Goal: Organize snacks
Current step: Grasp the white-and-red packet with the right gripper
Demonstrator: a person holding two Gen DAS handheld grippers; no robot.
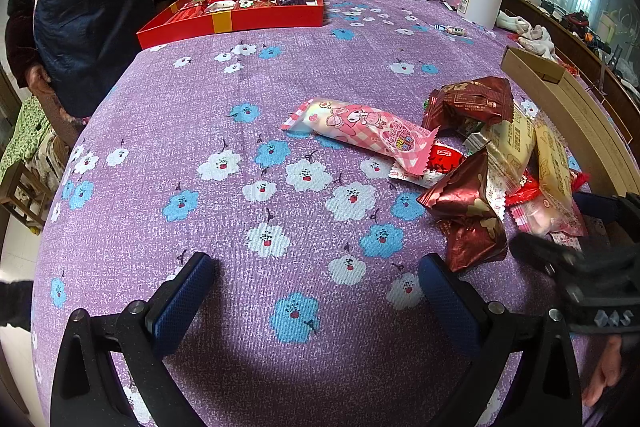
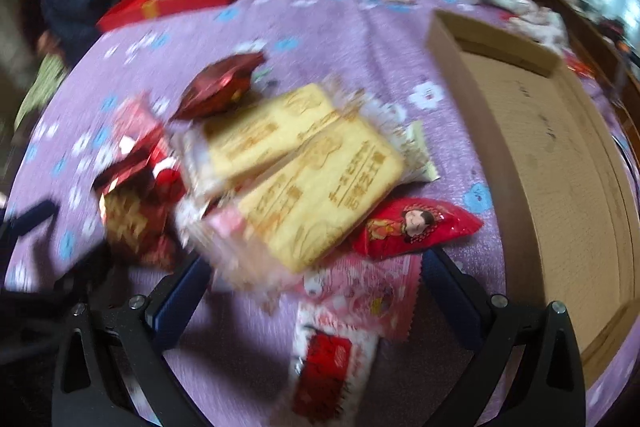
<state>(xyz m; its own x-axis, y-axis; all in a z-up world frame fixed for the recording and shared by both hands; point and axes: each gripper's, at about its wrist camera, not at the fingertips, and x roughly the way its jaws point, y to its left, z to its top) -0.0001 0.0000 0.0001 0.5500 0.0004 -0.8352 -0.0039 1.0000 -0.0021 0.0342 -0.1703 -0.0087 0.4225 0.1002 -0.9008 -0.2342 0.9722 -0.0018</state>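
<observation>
Your left gripper (image 1: 316, 291) stands wide, empty, over the floral cloth (image 1: 224, 115). Your right gripper (image 2: 316, 291) is spread wide around the snack pile (image 2: 304, 179), apparently gripping nothing; blur limits certainty. The cardboard box (image 2: 560, 155) sits just right.

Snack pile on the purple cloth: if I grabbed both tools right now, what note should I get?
Left gripper: jaws open, empty, over bare cloth.
Right gripper: jaws open, empty, at the snack pile.
Red tray at the far side already holds some snacks.
Cardboard box on the right looks empty.
Left: the whole pile, including the pink packet, still needs sorting.
</observation>
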